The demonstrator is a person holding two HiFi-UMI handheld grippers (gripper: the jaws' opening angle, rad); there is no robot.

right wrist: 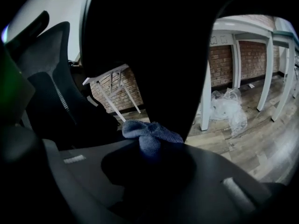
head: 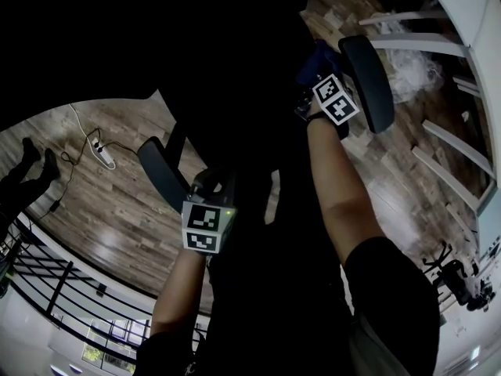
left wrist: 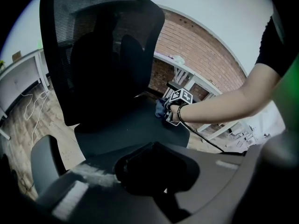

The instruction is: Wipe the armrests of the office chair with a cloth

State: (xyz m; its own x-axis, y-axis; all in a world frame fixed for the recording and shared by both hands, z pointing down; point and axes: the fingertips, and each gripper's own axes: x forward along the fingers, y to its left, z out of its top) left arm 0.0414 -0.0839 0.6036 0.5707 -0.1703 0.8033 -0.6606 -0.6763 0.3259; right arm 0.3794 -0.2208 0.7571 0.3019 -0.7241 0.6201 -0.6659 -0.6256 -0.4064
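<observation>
Currently, the cloth (right wrist: 150, 133) is gripped in the right claw (right wrist: 148, 155) just beside the right armrest (head: 368, 81); the left claw (left wrist: 156, 171) is closed on nothing near the left armrest (head: 160, 171). Wiping is judged to be in hand; the cloth must next be drawn along the right armrest.

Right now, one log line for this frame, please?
right gripper: jaws shut on cloth | beside armrest | left gripper: jaws together, empty

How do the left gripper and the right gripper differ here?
The right gripper has its fingers shut on a blue cloth; the left gripper carries nothing. The right gripper is beside the right armrest, the left gripper beside the left armrest. Both are at the same office chair.
</observation>
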